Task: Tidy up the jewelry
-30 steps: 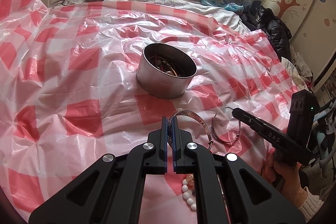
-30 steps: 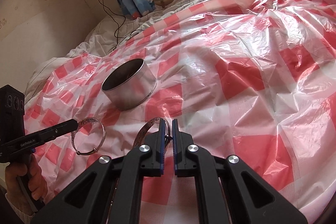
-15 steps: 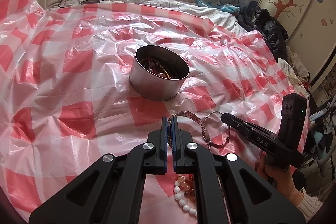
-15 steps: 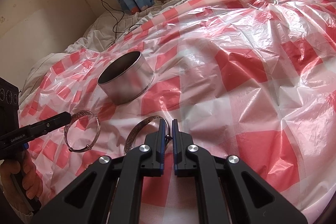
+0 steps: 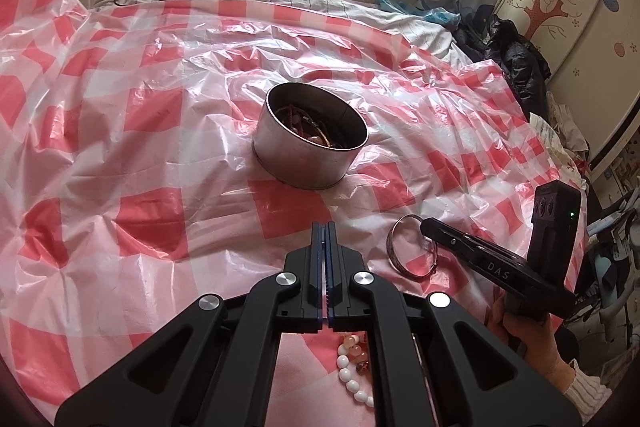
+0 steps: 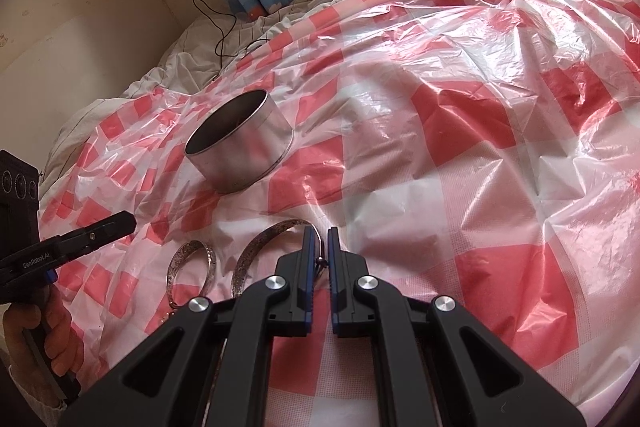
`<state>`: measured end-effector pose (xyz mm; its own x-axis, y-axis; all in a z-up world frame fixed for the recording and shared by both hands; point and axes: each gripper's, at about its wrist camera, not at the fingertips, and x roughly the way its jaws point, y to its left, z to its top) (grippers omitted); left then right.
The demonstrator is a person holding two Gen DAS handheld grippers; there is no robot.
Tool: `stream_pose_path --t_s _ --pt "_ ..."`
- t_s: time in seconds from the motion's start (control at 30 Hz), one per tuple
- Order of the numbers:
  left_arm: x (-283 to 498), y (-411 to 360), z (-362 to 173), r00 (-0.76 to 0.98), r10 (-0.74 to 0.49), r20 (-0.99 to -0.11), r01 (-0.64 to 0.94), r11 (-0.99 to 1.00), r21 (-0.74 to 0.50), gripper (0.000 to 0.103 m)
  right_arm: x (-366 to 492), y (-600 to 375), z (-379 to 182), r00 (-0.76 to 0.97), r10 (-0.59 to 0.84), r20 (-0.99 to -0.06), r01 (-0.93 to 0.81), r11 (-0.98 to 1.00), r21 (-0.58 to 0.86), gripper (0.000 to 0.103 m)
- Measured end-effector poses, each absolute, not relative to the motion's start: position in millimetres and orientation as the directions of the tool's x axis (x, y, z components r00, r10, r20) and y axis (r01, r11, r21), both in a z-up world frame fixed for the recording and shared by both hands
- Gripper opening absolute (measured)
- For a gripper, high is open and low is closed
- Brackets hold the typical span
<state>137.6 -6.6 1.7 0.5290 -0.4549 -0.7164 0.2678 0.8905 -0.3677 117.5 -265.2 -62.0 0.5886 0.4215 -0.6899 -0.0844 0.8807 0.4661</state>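
The left gripper is fully closed and holds nothing. The right gripper is pinched almost closed on the rim of a silver bangle, which arcs away to its left, standing tilted off the checked plastic sheet. A second bangle lies just left of that. Ahead of both grippers stands an upright round tin with jewelry inside. A bead bracelet lies beneath the left gripper.

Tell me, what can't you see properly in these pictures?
- Inside the tin: right wrist view, its own wall hides it.
- Bead bracelet: left wrist view, the left gripper covers most of it.
- Bangle: right wrist view, the right gripper hides its near part.
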Motion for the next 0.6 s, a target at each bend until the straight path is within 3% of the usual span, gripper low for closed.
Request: stream_pose_path --t_s 0.1,0.23,0.27,0.6 --pt "139.4 3.1 -3.5 0.518 -0.434 -0.737 0.24 0.901 -0.361 0.001 117.6 -264.1 -60.8 0.589 0.42 -0.691 -0.089 0.883 0.461 0.009" --pt "139.8 5.8 -9.4 0.511 -0.403 -0.759 0.224 0.915 -0.335 0.001 114.8 -256.9 -55.0 0.599 0.407 -0.689 -0.118 0.897 0.427 0.035" --pt "140.1 4.0 -10.6 0.507 -0.402 -0.763 0.229 0.916 -0.33 0.001 114.2 -254.7 -54.0 0.6 0.402 -0.691 -0.125 0.901 0.416 0.037" --pt "141.9 -29.9 -31.4 0.465 -0.349 -0.813 0.288 0.929 -0.234 0.003 116.2 -237.9 -54.9 0.574 0.331 -0.749 -0.142 0.941 0.307 0.037"
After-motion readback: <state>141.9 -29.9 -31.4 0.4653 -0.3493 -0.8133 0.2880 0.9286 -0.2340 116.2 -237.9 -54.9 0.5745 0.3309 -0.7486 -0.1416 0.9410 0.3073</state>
